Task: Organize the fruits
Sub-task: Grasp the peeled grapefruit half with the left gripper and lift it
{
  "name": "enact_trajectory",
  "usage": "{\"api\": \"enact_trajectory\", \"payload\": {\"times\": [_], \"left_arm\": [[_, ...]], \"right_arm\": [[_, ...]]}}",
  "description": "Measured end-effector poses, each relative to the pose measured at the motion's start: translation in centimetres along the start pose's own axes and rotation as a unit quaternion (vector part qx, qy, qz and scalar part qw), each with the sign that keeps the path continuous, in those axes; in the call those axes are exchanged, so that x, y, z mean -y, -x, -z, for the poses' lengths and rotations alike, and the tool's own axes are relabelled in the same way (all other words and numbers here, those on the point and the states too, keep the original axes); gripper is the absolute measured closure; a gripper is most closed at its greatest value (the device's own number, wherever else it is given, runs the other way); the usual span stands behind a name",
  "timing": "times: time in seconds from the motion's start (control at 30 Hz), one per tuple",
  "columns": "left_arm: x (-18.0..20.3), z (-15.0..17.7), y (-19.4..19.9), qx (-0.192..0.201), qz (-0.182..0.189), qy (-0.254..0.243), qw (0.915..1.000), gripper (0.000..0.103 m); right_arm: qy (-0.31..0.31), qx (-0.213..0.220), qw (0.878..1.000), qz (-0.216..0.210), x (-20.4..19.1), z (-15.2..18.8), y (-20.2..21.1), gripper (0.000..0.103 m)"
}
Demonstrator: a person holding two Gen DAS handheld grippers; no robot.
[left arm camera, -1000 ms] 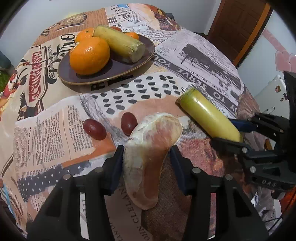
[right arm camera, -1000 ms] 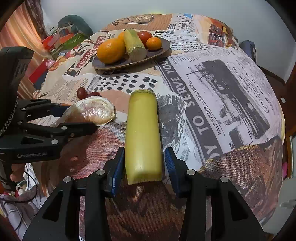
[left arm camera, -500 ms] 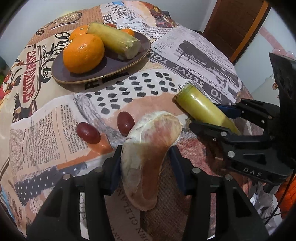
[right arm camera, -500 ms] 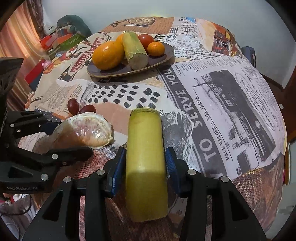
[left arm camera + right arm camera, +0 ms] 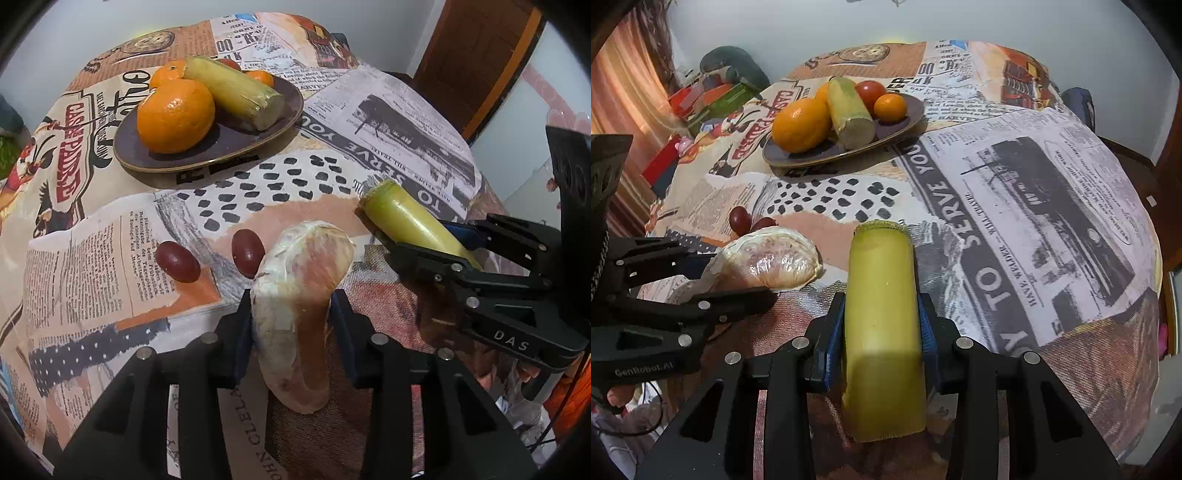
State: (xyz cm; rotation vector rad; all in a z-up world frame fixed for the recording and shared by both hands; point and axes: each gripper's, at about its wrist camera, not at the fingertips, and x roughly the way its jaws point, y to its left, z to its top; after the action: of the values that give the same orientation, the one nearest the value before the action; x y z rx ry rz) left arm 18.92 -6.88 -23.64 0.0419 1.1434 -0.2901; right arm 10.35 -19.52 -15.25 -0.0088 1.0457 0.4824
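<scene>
The left tongs [image 5: 291, 325] are clamped on a pale, peeled pomelo segment with pinkish flesh [image 5: 299, 295], their blue-padded fingers pressing its two flanks; the segment's rounded end juts forward past the fingertips. Just ahead and to the left of these tongs lie two dark red grapes [image 5: 177, 261] on the surface covered with a newspaper-print cloth [image 5: 399, 122], one of them close against the segment's front edge. Whether the segment is lifted off the cloth or resting on it is hard to judge from this angle.

The right tongs [image 5: 882, 332] are closed on a yellow-green cut length of sugarcane [image 5: 882, 317], gripped around its middle so that both cut ends stick out, one forward and one back toward the camera. In the left wrist view the same stick points forward and to the left from between those tongs, off to the right of the left tongs.

Farther ahead of both tongs sits a dark brown oval plate with a gold rim [image 5: 221, 147]. It holds a large orange [image 5: 176, 115], a second piece of sugarcane [image 5: 236, 92] lying beside the orange, a smaller orange [image 5: 890, 107] and a red tomato [image 5: 870, 91] behind it.

A brown wooden door [image 5: 476, 55] stands beyond the surface, ahead and to the right of the left tongs.
</scene>
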Motion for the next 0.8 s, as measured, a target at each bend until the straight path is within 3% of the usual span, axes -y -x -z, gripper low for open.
{"api": "enact_trajectory", "payload": {"times": [0.53,0.63,0.8], "left_arm": [[-0.9,-1.3,4.2,0.062,-0.018,0.012,0.9978,0.067],[-1.4,-2.0,5.2,0.080,-0.022,0.015,0.9964,0.078],[-2.8,-3.1,5.6,0.083,-0.014,0.029,0.9961,0.079]], "right_arm": [[-0.001,0.033,0.999,0.009,0.2,-1.7,2.2,0.069],[0.007,0.043,0.999,0.012,-0.1,-2.6,2.7,0.069],[0.019,0.061,0.998,0.013,-0.7,-4.3,3.3,0.069]]}}
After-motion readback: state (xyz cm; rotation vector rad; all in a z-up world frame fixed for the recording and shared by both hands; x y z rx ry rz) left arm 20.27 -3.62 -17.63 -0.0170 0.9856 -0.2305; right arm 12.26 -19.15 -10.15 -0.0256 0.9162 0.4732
